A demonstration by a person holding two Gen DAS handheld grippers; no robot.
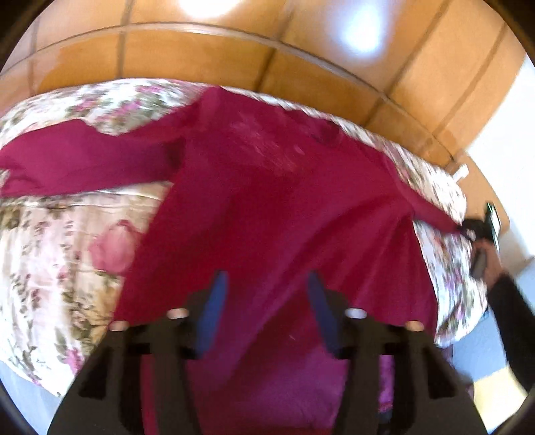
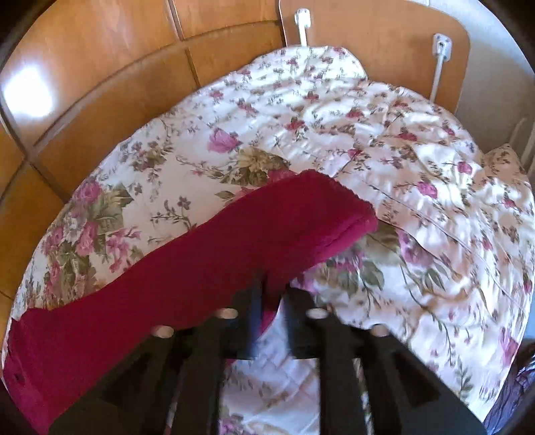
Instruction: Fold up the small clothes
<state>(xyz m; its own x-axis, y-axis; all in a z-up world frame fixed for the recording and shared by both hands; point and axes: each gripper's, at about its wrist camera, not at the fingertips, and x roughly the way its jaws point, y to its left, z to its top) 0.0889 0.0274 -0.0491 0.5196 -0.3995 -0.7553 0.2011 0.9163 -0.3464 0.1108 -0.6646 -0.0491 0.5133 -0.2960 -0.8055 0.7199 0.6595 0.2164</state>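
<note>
A crimson long-sleeved garment [image 1: 267, 187] lies spread on a floral quilt [image 1: 67, 234]. One sleeve [image 1: 77, 160] stretches to the left and the other runs to the right edge of the bed. My left gripper [image 1: 267, 284] hovers over the garment's lower part with its blue pads [image 1: 214, 301] wide apart, so it is open and holds nothing. In the right wrist view the right sleeve [image 2: 200, 261] lies diagonally, cuff [image 2: 351, 207] pointing up and right. My right gripper [image 2: 272, 294] stands open at the sleeve's lower edge, and a bit of cloth shows between its blurred fingers.
A wooden headboard or wall panel [image 1: 234, 50] curves behind the bed. The right gripper and the dark-sleeved arm [image 1: 508, 301] holding it show at the bed's right edge. White brackets [image 2: 302, 20] sit on the wood panel. The quilt [image 2: 401, 167] extends bare to the right.
</note>
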